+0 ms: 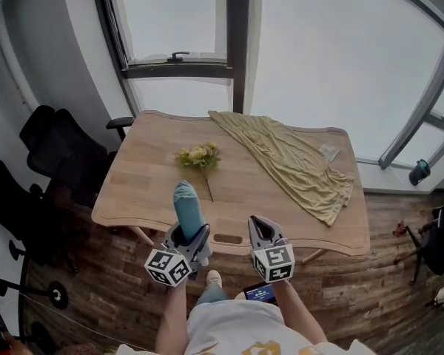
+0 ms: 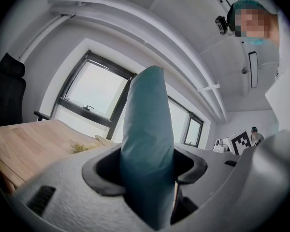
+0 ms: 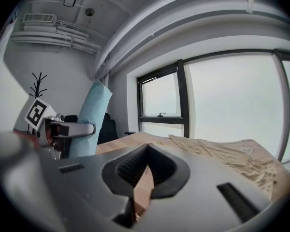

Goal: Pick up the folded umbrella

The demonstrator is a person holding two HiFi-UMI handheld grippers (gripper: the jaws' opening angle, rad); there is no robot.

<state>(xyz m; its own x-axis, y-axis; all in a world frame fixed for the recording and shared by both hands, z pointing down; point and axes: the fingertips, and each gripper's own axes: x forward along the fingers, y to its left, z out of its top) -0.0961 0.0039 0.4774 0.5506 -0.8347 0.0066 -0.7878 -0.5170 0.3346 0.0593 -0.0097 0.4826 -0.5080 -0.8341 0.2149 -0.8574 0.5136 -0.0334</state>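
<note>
My left hand-held gripper [image 1: 183, 241] is clamped on the folded umbrella [image 1: 186, 207], a teal sleeve-covered roll. In the left gripper view both jaws press against its sides and it stands up out of them, tip toward the ceiling. From the head view the umbrella is lifted clear of the bench [image 1: 148, 176], held roughly upright over the near edge and leaning slightly away from me.

My right hand-held gripper [image 1: 260, 231] sits just beside the left. Its jaws are drawn together at the tips with nothing between them, and only a sliver of bench wood shows through.

On the bench, a small bunch of yellow flowers [image 1: 198, 156] lies near the middle. A beige cloth [image 1: 296, 161] is draped from the far edge toward the right corner. Black office chairs [image 1: 59, 150] stand to the left.
</note>
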